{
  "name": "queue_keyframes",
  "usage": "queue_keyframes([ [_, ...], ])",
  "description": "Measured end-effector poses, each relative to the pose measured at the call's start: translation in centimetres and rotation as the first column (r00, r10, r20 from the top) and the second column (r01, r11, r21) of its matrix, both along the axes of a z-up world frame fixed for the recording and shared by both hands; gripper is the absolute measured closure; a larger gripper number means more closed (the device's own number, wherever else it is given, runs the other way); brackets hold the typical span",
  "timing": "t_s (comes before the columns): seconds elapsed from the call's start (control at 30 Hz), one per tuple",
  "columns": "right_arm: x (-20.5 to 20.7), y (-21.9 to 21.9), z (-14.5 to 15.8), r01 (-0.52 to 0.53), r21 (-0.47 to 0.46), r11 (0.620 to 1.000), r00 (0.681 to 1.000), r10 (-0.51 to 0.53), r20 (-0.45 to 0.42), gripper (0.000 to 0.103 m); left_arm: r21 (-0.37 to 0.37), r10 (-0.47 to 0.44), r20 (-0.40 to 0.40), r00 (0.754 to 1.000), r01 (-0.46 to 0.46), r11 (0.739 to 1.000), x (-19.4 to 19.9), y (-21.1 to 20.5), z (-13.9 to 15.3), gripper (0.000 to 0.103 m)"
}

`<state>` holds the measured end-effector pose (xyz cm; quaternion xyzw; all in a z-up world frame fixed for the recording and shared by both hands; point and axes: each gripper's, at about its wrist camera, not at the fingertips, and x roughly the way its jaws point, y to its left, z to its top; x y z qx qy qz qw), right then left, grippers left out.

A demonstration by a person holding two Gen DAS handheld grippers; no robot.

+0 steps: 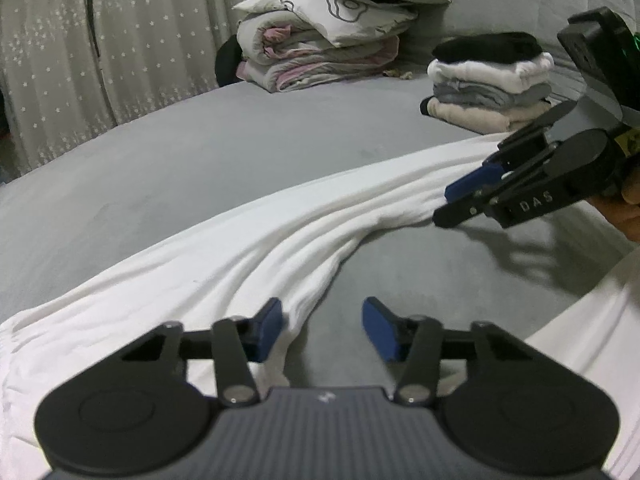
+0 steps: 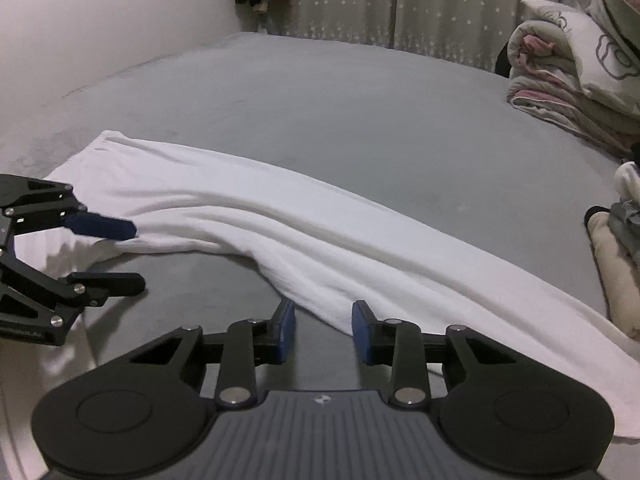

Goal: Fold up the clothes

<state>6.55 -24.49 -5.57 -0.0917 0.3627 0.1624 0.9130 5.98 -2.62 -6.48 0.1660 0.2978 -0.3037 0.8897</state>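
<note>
A long white garment [image 1: 240,248] [image 2: 320,232] lies stretched and creased across the grey bed [image 1: 160,152] [image 2: 360,112]. My left gripper [image 1: 324,328] [image 2: 136,255] sits low over its near edge. A bunched fold runs beside the left blue pad, and the jaws stand apart without pressing it. My right gripper [image 2: 324,330] [image 1: 452,204] is further along the same edge. A tip of cloth lies between its blue pads, with a gap on both sides. A person's hand [image 1: 628,208] holds the right gripper.
A stack of folded clothes [image 1: 492,80] [image 2: 624,240], black on top, stands at the far right of the bed. Rolled bedding and pillows [image 1: 320,40] [image 2: 568,80] are piled behind it. A star-patterned curtain [image 1: 80,60] [image 2: 400,8] and a wall [image 2: 100,20] border the bed.
</note>
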Motion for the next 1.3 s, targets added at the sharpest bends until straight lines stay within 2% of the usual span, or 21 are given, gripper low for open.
queue_keyframes([
  [0.1, 0.2, 0.1, -0.2, 0.003, -0.028, 1.0, 1.0, -0.003, 0.011, 0.096, -0.006, 0.01, -0.011, 1.0, -0.01, 1.0, 0.4, 0.0, -0.2, 0.08],
  [0.13, 0.2, 0.1, -0.1, -0.002, -0.04, 0.999, 1.0, 0.003, 0.017, 0.098, -0.007, 0.016, -0.014, 1.0, -0.016, 1.0, 0.6, 0.0, -0.3, 0.093],
  [0.17, 0.2, 0.1, 0.1, -0.009, -0.048, 0.999, 1.0, 0.01, 0.024, 0.098, -0.006, 0.027, -0.013, 1.0, -0.027, 1.0, 0.7, 0.1, -0.2, 0.098],
  [0.37, -0.6, -1.3, 2.3, -0.064, -0.017, 0.998, 0.997, 0.064, 0.044, 0.099, -0.101, -0.002, -0.109, 0.994, -0.009, 0.995, 1.2, 2.5, 1.4, 0.098],
  [0.5, -0.4, -1.3, 1.7, -0.122, -0.035, 0.992, 0.992, 0.121, -0.026, 0.099, -0.117, -0.056, -0.189, 0.98, 0.034, 0.993, 1.5, 3.4, 1.5, 0.098],
  [0.63, -0.2, -0.6, 0.5, -0.152, -0.074, 0.986, 0.986, 0.146, -0.08, 0.097, -0.131, -0.072, -0.227, 0.971, 0.043, 0.99, 1.8, 4.0, 1.1, 0.096],
  [0.7, 0.0, -0.7, 0.7, -0.157, -0.062, 0.986, 0.984, 0.151, -0.098, 0.091, -0.161, -0.077, -0.234, 0.969, 0.04, 0.986, 1.9, 4.6, 1.3, 0.091],
  [0.77, -0.2, -1.0, 1.2, -0.164, -0.047, 0.985, 0.982, 0.158, -0.1, 0.079, -0.191, -0.083, -0.241, 0.967, 0.036, 0.981, 2.0, 5.2, 1.6, 0.072],
  [0.8, -0.3, -1.2, 1.4, -0.161, -0.043, 0.986, 0.983, 0.156, -0.093, 0.071, -0.203, -0.083, -0.243, 0.966, 0.033, 0.979, 2.0, 5.5, 1.7, 0.068],
  [0.83, -0.4, -1.5, 1.6, -0.147, -0.046, 0.988, 0.986, 0.143, -0.085, 0.068, -0.209, -0.072, -0.24, 0.968, 0.021, 0.978, 2.1, 5.8, 2.0, 0.064],
  [1.1, -1.8, -3.4, 2.8, -0.014, -0.073, 0.997, 0.996, 0.007, -0.093, 0.068, -0.22, 0.031, -0.242, 0.97, -0.086, 0.972, 2.2, 7.7, 2.9, 0.061],
  [1.3, -4.7, -2.3, 4.2, 0.012, -0.045, 0.999, 0.995, -0.017, -0.095, 0.068, -0.2, 0.072, -0.254, 0.965, -0.125, 0.972, 0.4, 8.9, 2.7, 0.06],
])
